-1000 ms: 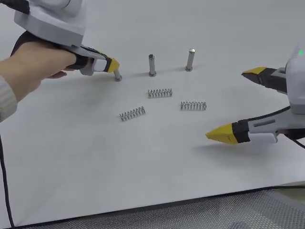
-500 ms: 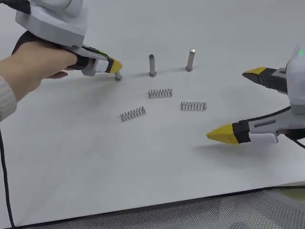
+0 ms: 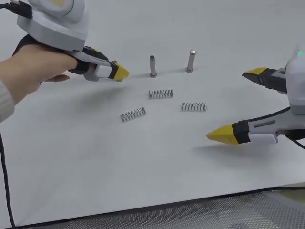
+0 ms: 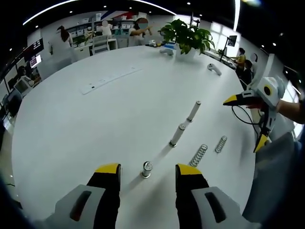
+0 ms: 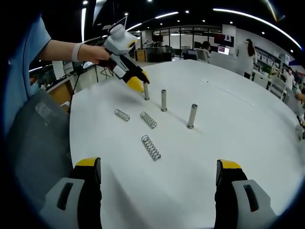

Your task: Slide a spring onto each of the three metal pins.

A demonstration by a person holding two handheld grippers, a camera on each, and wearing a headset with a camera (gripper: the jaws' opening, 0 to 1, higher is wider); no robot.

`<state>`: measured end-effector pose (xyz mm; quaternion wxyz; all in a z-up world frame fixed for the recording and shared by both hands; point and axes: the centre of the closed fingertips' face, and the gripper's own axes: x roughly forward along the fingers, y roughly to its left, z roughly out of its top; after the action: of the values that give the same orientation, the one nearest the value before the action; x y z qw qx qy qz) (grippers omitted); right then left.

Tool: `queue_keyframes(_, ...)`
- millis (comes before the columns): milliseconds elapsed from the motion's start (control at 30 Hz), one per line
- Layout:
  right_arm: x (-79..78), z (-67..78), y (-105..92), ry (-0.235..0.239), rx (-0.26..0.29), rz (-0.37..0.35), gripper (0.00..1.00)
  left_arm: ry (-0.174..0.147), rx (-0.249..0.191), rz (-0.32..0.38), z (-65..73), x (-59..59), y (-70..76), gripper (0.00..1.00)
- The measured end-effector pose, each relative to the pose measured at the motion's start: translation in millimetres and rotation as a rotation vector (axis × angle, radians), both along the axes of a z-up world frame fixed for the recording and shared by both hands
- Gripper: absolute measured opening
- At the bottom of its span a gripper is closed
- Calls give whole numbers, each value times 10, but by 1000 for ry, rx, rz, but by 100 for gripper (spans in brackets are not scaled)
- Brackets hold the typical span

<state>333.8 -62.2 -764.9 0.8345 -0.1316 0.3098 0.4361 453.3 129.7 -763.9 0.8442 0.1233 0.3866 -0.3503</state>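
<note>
Three metal pins stand upright in a row on the white table (image 3: 143,157). The middle pin (image 3: 152,66) and right pin (image 3: 191,61) stand free. The left pin (image 4: 147,169) sits between the tips of my left gripper (image 4: 147,175), which is open and not touching it. In the head view that gripper (image 3: 119,72) covers the pin. Three springs lie flat in front of the pins: left (image 3: 132,114), middle (image 3: 160,94), right (image 3: 193,106). My right gripper (image 3: 238,104) hovers wide open to the right of the springs, holding nothing.
The table's front edge (image 3: 143,207) runs close below, with a mesh chair back (image 3: 228,212) beyond it. A black cable (image 3: 5,186) hangs at the left. Far across the table lie a keyboard (image 4: 107,80) and a potted plant (image 4: 187,36).
My left gripper has shifted slightly right and toward me, so its yellow tip now hides the left pin in the head view. The right gripper, pins and springs have not moved.
</note>
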Motion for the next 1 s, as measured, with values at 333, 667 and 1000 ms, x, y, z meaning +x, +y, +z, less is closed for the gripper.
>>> queue_keyframes(333, 3, 15, 4, -4, -11, 12, 100, -9, -6, 22, -18, -48, 56, 65)
queue_keyframes(667, 6, 45, 15, -13, -19, 25, 100, -33, -76, 17, 41, -165, 46, 92)
queue_keyframes(1000, 1, 78, 25, -23, -24, 33, 100, -55, -102, 19, 72, -224, 102, 98)
